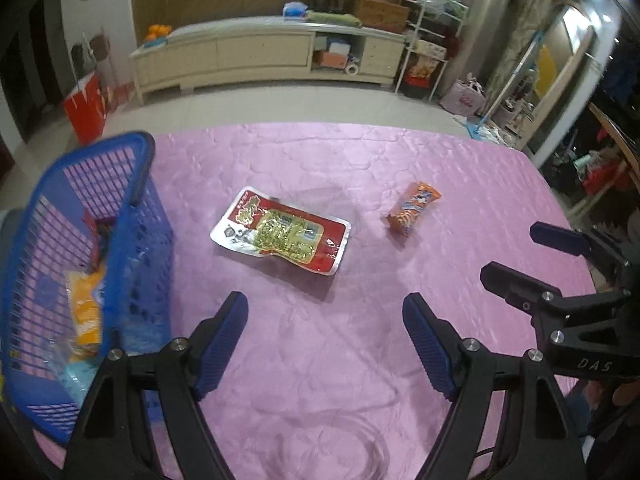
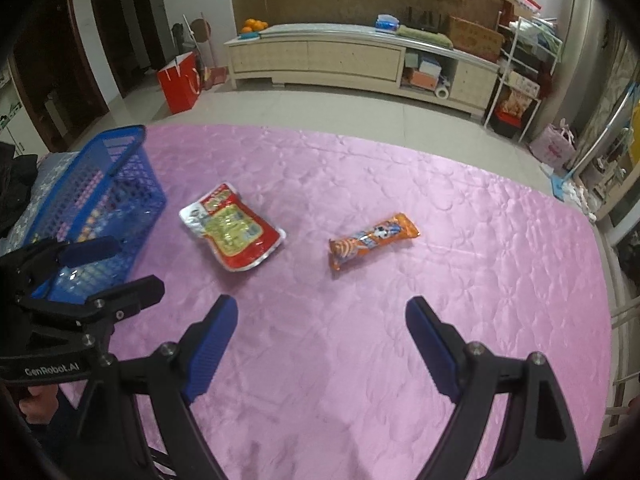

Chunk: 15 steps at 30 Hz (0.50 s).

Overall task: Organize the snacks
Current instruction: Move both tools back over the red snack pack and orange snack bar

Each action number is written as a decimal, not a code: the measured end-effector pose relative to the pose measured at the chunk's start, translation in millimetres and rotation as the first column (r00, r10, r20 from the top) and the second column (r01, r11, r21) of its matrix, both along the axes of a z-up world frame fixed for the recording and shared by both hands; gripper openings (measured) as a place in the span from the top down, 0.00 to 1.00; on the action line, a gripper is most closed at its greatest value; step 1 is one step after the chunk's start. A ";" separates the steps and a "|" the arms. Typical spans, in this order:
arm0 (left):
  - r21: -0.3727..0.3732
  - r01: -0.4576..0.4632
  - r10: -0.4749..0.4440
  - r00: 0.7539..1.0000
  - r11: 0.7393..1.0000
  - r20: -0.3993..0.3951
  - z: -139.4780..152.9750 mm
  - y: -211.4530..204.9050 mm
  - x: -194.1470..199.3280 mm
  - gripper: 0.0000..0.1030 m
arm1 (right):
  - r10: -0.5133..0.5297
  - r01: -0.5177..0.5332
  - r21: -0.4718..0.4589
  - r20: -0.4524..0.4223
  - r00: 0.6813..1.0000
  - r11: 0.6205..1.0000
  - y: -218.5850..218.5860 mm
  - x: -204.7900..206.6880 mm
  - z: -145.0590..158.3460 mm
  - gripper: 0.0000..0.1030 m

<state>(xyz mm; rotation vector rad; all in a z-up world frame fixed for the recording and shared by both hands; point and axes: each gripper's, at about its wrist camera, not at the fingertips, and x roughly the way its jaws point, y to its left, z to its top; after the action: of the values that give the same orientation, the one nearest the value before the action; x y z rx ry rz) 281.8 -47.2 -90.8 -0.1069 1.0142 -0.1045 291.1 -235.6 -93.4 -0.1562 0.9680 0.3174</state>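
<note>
A flat red and white snack pouch [image 1: 282, 232] [image 2: 232, 228] lies on the pink tablecloth [image 1: 320, 360] [image 2: 480, 280], with an orange snack bar [image 1: 412, 210] [image 2: 372, 240] to its right. A blue mesh basket [image 1: 132, 216] [image 2: 104, 184] at the table's left holds an orange packet [image 1: 84, 312] and clear wrappers. My left gripper [image 1: 326, 314] hangs open and holds nothing, short of the pouch. My right gripper [image 2: 322, 316] is open too, short of the orange bar. Each gripper shows in the other's view: the right gripper [image 1: 520, 256], the left gripper [image 2: 116, 268].
Beyond the table's far edge are a tiled floor, a long cream cabinet [image 1: 260, 56] [image 2: 352, 60], a red paper bag [image 1: 86, 108] [image 2: 180, 84] and a white wire rack [image 2: 524, 76]. A hand [image 2: 38, 400] shows at the lower left of the right wrist view.
</note>
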 end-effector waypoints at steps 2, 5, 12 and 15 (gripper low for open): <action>0.003 -0.013 0.013 1.000 1.000 -0.007 -7.7 0.0 10.7 0.24 | -0.005 0.005 0.015 -0.012 1.000 1.000 0.5 10.0 -9.9 0.14; -0.008 -0.039 0.039 0.999 0.999 -0.025 -22.1 4.0 27.3 0.24 | -0.002 0.003 0.019 -0.027 1.000 1.000 3.9 24.8 -23.8 0.14; -0.038 -0.092 0.089 0.993 0.995 -0.084 -58.1 15.6 61.0 0.24 | 0.009 -0.008 0.020 -0.026 1.000 1.000 11.9 52.9 -48.3 0.14; -0.041 -0.105 0.100 0.990 0.994 -0.100 -69.9 17.0 72.8 0.24 | 0.019 -0.019 0.007 -0.021 1.000 1.000 14.6 61.5 -57.6 0.14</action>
<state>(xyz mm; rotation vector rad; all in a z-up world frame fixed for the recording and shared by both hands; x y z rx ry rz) 354.5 -30.2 -160.7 -0.2077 1.1023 -0.0292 352.7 -221.0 -151.1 -0.1564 0.9864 0.3397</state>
